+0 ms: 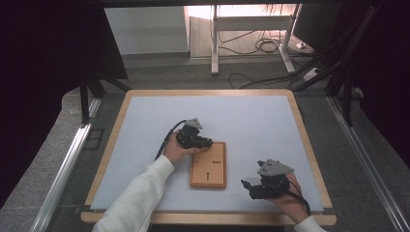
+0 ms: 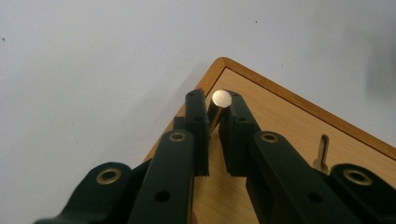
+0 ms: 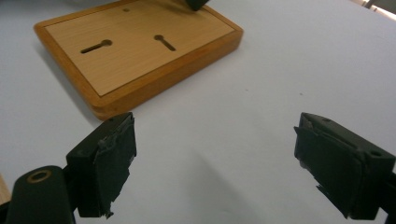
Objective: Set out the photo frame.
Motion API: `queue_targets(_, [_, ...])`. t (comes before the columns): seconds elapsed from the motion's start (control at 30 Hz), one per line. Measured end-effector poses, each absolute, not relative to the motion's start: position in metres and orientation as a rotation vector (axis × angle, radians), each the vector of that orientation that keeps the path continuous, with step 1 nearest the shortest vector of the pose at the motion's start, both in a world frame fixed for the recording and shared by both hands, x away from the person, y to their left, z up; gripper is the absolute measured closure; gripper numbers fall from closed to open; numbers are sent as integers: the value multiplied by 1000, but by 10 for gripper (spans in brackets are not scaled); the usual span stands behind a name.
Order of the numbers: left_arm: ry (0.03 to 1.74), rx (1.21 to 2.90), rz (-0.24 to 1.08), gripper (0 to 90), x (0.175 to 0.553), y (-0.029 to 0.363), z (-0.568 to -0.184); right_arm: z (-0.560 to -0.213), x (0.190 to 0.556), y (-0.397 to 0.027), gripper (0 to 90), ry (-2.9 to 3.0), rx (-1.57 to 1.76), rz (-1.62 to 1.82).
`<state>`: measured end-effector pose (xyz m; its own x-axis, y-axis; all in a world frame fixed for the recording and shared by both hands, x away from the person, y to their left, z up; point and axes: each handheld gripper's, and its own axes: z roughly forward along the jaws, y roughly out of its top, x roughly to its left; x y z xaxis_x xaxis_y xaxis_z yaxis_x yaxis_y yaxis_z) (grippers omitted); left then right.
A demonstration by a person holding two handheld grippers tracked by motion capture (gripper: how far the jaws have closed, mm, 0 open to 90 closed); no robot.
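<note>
Currently, the following is observed at the table.

- Work surface: a pale sheet (image 1: 251, 116) covers a wood-edged table (image 1: 309, 145). A wooden board (image 1: 209, 165) lies flat on the sheet, near the person's side and slightly left of centre.
- Board detail: the right gripper view shows two keyhole-shaped slots (image 3: 95, 46) cut in its top face, and a raised darker rim around a lighter panel. The high view shows an arrow-like mark and a short dark mark on the same face.
- Left gripper (image 2: 214, 133): positioned over the board's far left corner. Its jaws are closed on a small metal pin (image 2: 221, 99) with a round, bright top. The pin stands tilted between the jaws, close to the corner of the board.
- Judgement: the pin is held by its shank with the head left free, which would suit lowering it into a hole or lifting it clear of one. Which of the two applies cannot be told.
- A second slot (image 2: 321, 150) shows on the board, to the right of the left gripper's jaws.
- Right gripper (image 3: 215, 172): jaws spread wide apart and holding nothing, low over bare sheet just beside the board's near right edge. The pad on its left jaw looks ragged at the edge.
- Judgement: the right gripper appears to be standing by, placed near enough to steady the board if needed.
</note>
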<state>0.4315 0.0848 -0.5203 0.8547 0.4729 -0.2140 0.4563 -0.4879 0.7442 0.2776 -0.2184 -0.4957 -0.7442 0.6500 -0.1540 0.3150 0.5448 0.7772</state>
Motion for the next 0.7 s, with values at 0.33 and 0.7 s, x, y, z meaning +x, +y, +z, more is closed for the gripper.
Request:
queue_targets(0.33, [679, 2166, -38, 823, 439, 86, -519, -496, 277, -180, 133, 2434, 656, 1053])
queue_targets(0.7, [686, 2161, -70, 822, 442, 87, -519, -504, 276, -150, 102, 2485, 547, 984])
